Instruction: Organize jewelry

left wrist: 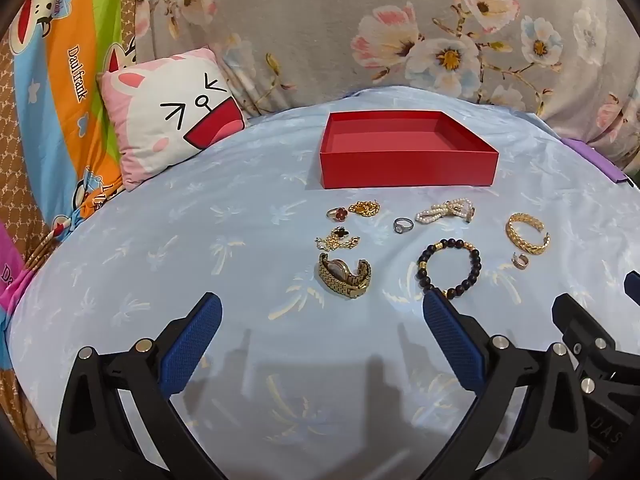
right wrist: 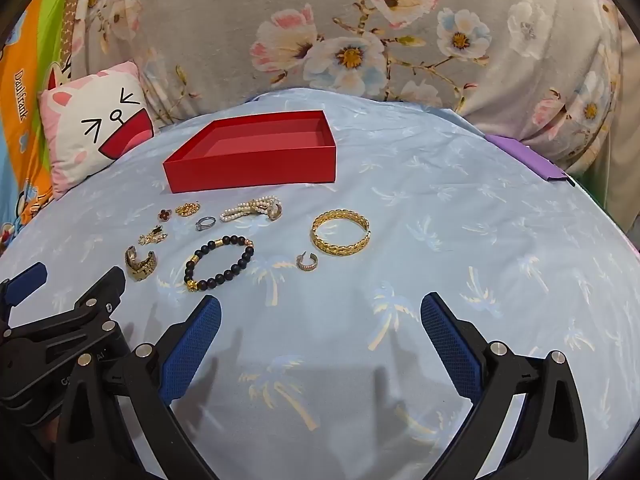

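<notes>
Jewelry is laid out loose on the light blue bedsheet (left wrist: 160, 240), in a scatter just in front of the empty red box (left wrist: 408, 160); nothing has been placed in the box yet. Both grippers are held spread wide with nothing between the jaws, above bare sheet on the near side of the pieces. The gold watch (left wrist: 345, 276) lies ahead of the left gripper (left wrist: 322, 312), nearly centred between its fingers, so it is judged the nearer piece for that hand. The beaded bracelet (right wrist: 219, 262) and the small hoop earring (right wrist: 307, 262) lie just beyond the right gripper (right wrist: 320, 312), the bracelet off toward its left finger. The gold bangle (right wrist: 340, 232) is seen whole and apart only in the right view, while the left view sets it near the edge. The watch's face is shown better in the left view.
</notes>
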Motion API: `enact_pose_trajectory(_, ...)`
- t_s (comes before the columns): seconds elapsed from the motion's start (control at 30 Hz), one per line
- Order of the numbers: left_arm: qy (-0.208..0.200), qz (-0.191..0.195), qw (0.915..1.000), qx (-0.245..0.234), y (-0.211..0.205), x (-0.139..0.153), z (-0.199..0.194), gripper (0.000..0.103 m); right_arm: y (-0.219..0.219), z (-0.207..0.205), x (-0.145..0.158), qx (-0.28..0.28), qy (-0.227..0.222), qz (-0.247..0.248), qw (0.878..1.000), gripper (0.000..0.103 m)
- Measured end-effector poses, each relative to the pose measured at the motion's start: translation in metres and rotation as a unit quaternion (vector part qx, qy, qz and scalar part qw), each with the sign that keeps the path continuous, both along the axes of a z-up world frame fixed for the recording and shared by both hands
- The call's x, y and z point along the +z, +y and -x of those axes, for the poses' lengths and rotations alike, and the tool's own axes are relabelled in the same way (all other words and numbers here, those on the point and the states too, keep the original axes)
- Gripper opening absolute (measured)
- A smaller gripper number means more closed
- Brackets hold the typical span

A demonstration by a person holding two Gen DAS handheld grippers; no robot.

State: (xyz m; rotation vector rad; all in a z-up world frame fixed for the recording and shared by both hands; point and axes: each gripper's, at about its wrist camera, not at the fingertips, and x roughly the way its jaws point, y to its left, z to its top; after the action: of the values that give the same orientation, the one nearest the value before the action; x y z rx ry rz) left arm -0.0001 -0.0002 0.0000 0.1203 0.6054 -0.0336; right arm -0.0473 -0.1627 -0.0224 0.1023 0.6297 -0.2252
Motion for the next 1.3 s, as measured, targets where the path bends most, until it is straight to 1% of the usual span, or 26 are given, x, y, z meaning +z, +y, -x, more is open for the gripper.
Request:
enact_pose_trajectory(0.57, 0.003, -0.003, 1.0, 0.003, -0.001, 0.0, 0.002, 0.098, 0.003, 0.0, 0.001, -0.002, 0.003, 0.008, 1.0, 0.098)
enact_pose_trajectory(0.63, 0.004, -0.002, 1.0, 0.002, 0.002, -0.005, 0.0, 0.098, 0.003, 0.0, 0.001, -0.002, 0.003, 0.008, 1.0, 0.098)
enact_pose_trajectory(0.97, 0.006, -0.003, 1.0, 0.001, 0.005, -0.008, -0.002, 0.098, 0.003, 0.001, -0.001, -0.001, 0.004, 0.01, 1.0, 0.098)
enact_pose_trajectory(1.3, 0.005, -0.003, 1.0, 0.001, 0.014, -0.015, 0.005, 0.098, 0.004, 0.0, -0.001, -0.001, 0.006, 0.011, 1.0, 0.098)
